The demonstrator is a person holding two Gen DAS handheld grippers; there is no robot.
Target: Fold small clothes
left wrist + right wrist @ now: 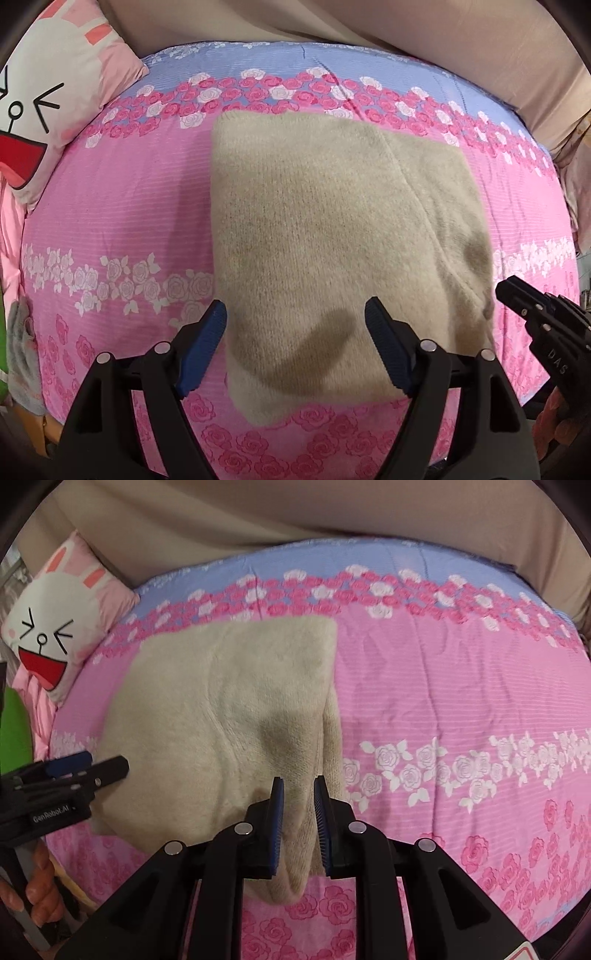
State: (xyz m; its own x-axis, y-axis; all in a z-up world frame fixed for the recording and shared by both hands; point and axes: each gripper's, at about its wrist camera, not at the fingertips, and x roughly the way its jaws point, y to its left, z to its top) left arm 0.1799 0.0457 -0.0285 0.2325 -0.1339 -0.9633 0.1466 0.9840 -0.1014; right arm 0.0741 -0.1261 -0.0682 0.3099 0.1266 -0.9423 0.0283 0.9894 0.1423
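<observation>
Beige knit sweater [332,236], folded into a thick rectangle, spread at frame centre on rose-print bedsheet [110,206]. Soft, fuzzy, light, likely to sag and slide when lifted; best gripped at near folded edge. Left gripper [295,321] with jaws spread wide above it; right gripper [298,794] narrowly parted, straddling a raised fold, not yet pinching.

Pink rose-print bed [110,206], beige knit garment [332,229] flat across it, bunny pillow [40,122] at its corner.

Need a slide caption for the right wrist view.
Right claw, slightly parted, astride the beige knit garment lying on the rose-print bedspread.
</observation>
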